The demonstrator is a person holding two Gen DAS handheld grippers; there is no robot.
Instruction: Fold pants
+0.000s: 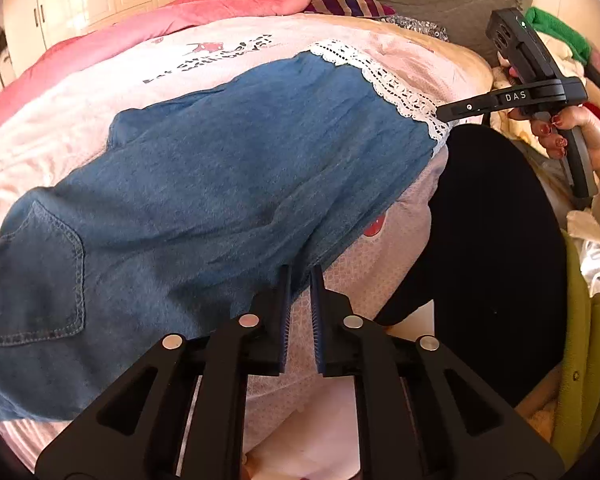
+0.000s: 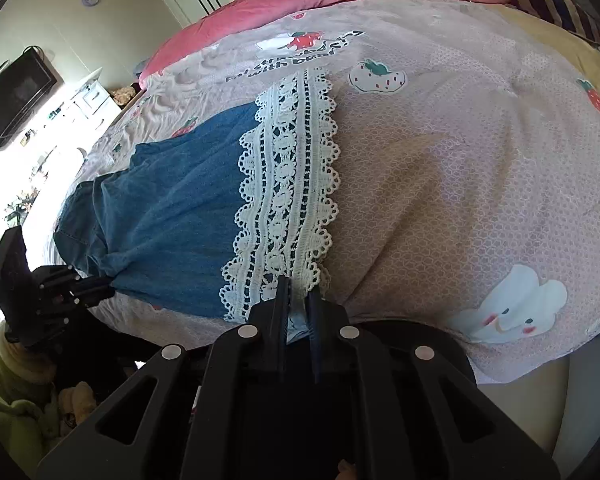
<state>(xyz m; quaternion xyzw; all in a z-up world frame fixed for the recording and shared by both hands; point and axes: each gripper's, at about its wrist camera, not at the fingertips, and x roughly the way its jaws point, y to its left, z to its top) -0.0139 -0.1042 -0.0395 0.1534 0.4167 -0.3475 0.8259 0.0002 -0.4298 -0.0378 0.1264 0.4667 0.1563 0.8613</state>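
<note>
A: On bed [image 2: 480,168], strawberry-print sheet [image 2: 440,216] underneath: denim pants [image 1: 227,184] spread flat, lace hem [image 2: 287,184] at one end, back pocket [image 1: 35,276] at the other.

B: Left gripper [image 1: 300,276]?

A: At near edge of denim, fingers [image 1: 283,300] almost closed; cloth pinched or not, cannot tell.

B: Right gripper [image 2: 297,296]?

A: At near corner of lace hem, narrow gap, lace seemingly nipped between tips.
</note>
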